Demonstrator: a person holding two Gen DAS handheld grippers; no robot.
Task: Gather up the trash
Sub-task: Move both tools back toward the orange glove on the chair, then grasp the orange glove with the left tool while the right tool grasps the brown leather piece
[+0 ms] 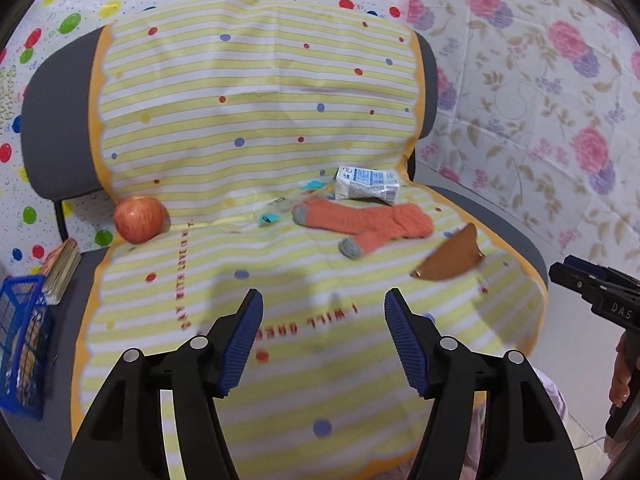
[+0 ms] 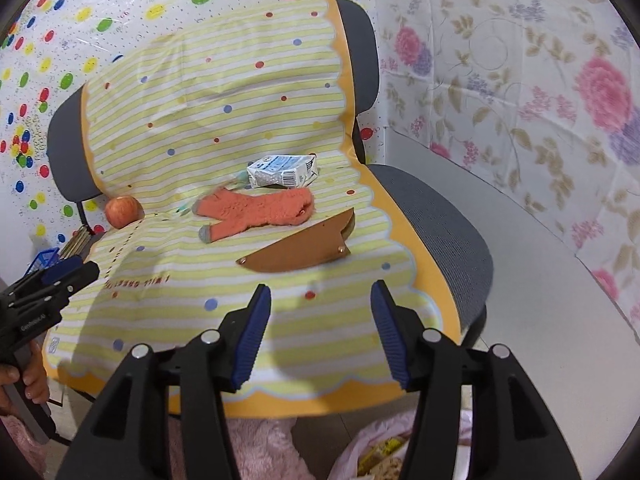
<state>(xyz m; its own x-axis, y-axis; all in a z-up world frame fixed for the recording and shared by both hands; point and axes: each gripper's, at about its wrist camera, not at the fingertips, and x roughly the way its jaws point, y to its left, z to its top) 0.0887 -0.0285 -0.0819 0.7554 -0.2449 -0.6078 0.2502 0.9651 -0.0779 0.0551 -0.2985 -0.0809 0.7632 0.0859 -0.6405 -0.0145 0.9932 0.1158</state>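
**Grey chair with striped cover, both grippers empty above the seat**

Patterned sheets hang behind a grey chair [image 1: 56, 120]: one with coloured balloons, one with pink flowers. A yellow striped cloth [image 1: 256, 80] covers the backrest and the seat.

On the seat, seen from the left wrist camera, a crumpled white carton [image 1: 366, 185] lies at about 1 o'clock from the picture centre, at the fold of the backrest. Just in front of it lie the orange socks [image 1: 368, 226], which touch its lower edge. Small teal wrappers [image 1: 269, 218] lie just beside the socks, at their 9 o'clock. A red apple [image 1: 139, 219] rests at 9 o'clock, well apart from them. A brown leather piece [image 1: 450, 262] lies at 3 o'clock, near the cloth's edge.

The left gripper [image 1: 323, 338] hangs over the front of the seat, jaws apart, with nothing between them. The right gripper [image 2: 320, 330] is released too and holds nothing; the leather piece is at its 12 o'clock, apart from its tips.

A blue basket [image 1: 24, 344] stands at 8 o'clock, beside the chair.
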